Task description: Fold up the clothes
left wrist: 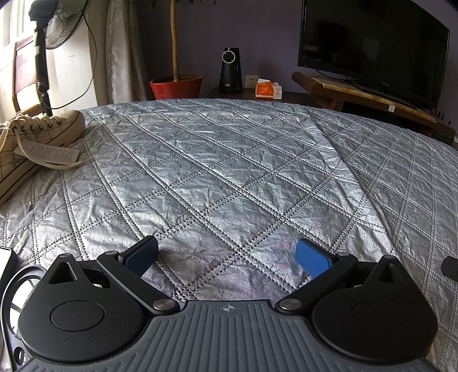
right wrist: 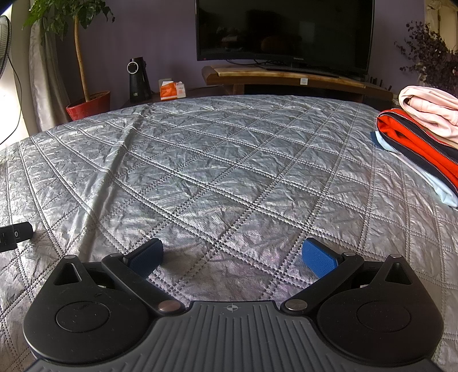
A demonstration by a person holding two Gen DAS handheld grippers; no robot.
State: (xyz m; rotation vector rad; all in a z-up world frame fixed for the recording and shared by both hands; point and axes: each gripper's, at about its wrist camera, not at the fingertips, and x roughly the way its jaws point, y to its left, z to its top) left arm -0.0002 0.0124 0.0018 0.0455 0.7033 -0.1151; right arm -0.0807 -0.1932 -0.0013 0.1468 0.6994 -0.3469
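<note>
purple wall (right wrist: pixel 160 34), dark tv (right wrist: pixel 284 31) on wooden stand (right wrist: pixel 286 77), potted tree (right wrist: pixel 88 104), daylit window (left wrist: pixel 11 25) at left

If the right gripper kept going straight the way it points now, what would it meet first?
Probably just the silver quilted bedspread: the open right gripper points low across bare cloth. The stack of folded clothes lies well to its right, outside that line.

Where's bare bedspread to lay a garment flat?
The wide middle of the quilted bedspread is bare, from both open claws, left claw and right claw, to the far edge. Crowded: shoes at left, folded clothes stack at right.
</note>
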